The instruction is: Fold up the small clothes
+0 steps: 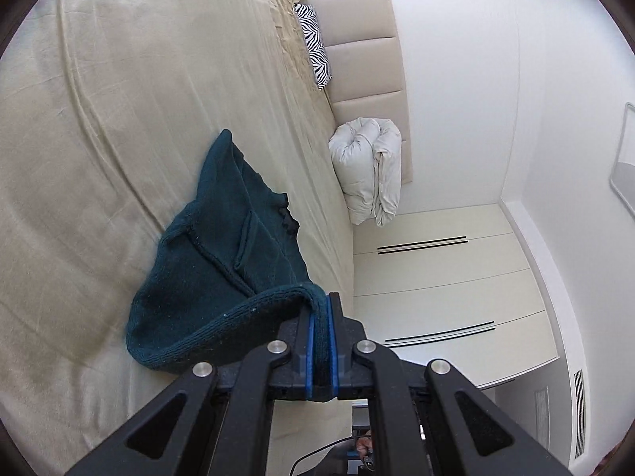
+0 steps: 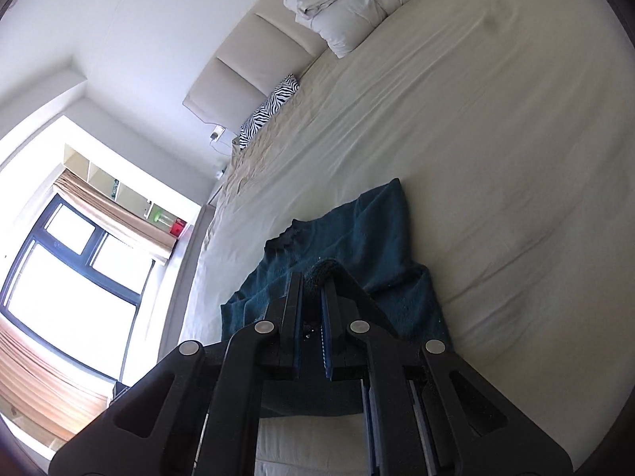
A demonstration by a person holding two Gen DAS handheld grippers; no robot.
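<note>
Gripping a dark teal sweater on the bed, I have my left gripper and right gripper each clamped on its near edge. It stretches away ahead of both.

Near edge of teal knit garment hidden behind left gripper; pinched hem buried between right gripper pads. Shelf items by window too small to identify.

a wide bed under a beige sheet fills the room, backed by a padded cream headboard. a zebra-print pillow and a rolled white duvet lie against it. white wardrobe doors stand nearby; a bright dark-framed window lets in daylight.
</note>
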